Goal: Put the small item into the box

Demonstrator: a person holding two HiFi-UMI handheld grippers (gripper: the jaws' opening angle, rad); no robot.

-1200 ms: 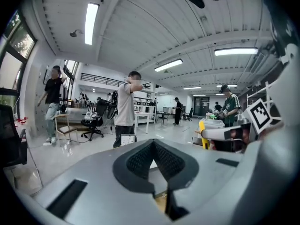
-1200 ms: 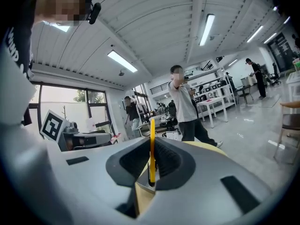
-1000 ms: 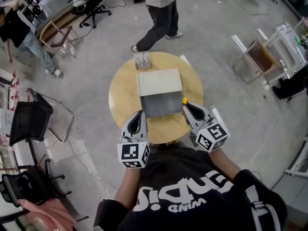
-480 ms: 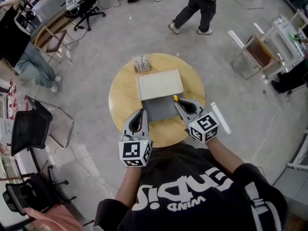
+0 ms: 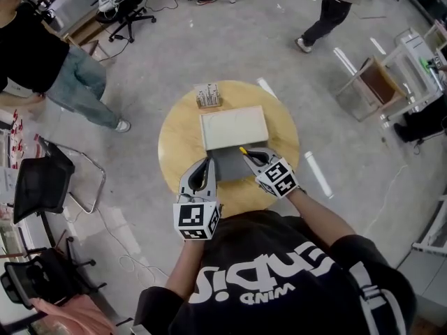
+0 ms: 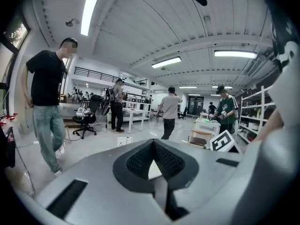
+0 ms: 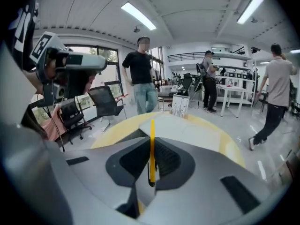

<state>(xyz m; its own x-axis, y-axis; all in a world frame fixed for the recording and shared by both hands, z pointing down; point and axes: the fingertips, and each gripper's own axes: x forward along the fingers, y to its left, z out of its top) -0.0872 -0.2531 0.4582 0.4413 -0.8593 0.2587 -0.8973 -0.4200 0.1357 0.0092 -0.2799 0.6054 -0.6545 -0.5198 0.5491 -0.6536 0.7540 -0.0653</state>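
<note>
Left hand-held gripper [image 5: 207, 162]: unchanged over the last second; jaws together, nothing between them, parked at the box's near-left corner.
Box [image 5: 228, 167]: open on the bench [image 5: 178, 142], grey inside facing up, pale lid [image 5: 232, 127] folded back on the far side.
Item [image 5: 243, 150]: thin yellow stick, now over the grey inside of the box; a second ago it was off the box's right edge.
Right hand-held gripper [image 5: 249, 156]: clamped on the item; has swung left and in over the box.
Meaning: carry looks done; release into the box is judged next.
Around: person [image 5: 63, 68] standing far left, chair [image 5: 52, 180] beside the bench, small rack [image 5: 207, 94] on the bench beyond the lid.
In the way: nothing seen over the box opening.
</note>
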